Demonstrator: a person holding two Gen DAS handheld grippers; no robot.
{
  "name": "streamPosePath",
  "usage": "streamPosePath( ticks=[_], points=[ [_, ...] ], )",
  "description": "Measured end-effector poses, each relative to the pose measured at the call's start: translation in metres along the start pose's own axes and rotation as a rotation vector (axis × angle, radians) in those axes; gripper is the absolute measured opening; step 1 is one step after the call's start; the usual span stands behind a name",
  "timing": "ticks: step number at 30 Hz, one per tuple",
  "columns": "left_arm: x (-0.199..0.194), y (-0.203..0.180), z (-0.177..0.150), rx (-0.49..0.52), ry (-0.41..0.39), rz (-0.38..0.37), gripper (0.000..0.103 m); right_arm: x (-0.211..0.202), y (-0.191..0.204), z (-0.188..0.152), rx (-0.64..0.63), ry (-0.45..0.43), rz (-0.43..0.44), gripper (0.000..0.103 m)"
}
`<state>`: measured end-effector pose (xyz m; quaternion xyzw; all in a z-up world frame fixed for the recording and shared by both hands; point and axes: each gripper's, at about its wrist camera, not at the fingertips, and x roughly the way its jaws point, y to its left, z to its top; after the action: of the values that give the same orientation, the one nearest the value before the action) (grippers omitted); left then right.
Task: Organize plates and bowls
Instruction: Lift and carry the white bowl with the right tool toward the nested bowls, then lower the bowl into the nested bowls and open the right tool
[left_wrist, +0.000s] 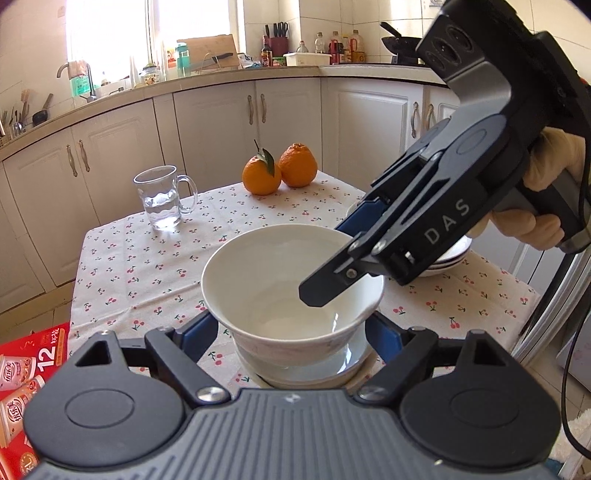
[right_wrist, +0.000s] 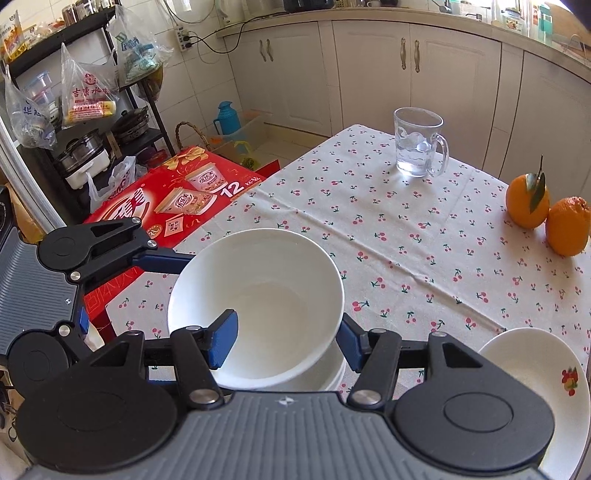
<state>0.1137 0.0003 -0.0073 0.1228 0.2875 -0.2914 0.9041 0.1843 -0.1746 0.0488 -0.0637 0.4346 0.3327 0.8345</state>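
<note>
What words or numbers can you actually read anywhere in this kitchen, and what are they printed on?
"DAS": on the side of the right gripper, in the left wrist view.
"12": on the red carton beside the table; its other characters are too small to read.
"吉康水": red print on a hanging plastic bag; the rest is unclear.
Bottle labels on the counter: too small to read.

Table (right_wrist: 406, 240), cherry-print cloth, as I see it from both wrist cams.
On the cloth: glass mug (right_wrist: 419, 147) with water at the far side, two oranges (right_wrist: 546, 218) touching each other, a stack of white plates (left_wrist: 448, 258) at one edge, a white bowl (left_wrist: 291, 288) sitting on a small dish (left_wrist: 314, 369) nearest me.
</note>
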Motion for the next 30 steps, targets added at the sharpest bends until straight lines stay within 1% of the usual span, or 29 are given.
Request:
streamPosePath(
  ticks=[12, 22, 25, 28, 30],
  points=[
    [0.008, -0.002, -0.006, -0.012, 0.030, -0.025, 0.086, 0.008, -0.006, -0.013, 0.030, 0.021, 0.004, 0.064],
    [0.010, 0.000, -0.008, -0.026, 0.037, -0.041, 0.087, 0.010, -0.006, -0.016, 0.029, 0.025, 0.002, 0.065],
    [0.012, 0.001, -0.009, -0.037, 0.045, -0.057, 0.087, 0.012, -0.005, -0.017, 0.019, 0.025, -0.003, 0.066],
    [0.011, 0.000, -0.010, -0.019, 0.037, -0.050, 0.088, 0.011, -0.004, -0.018, 0.009, 0.021, -0.012, 0.073],
    [0.009, 0.000, -0.010, -0.016, 0.036, -0.055, 0.088, 0.009, -0.003, -0.019, 0.001, 0.005, -0.016, 0.084]
  ],
)
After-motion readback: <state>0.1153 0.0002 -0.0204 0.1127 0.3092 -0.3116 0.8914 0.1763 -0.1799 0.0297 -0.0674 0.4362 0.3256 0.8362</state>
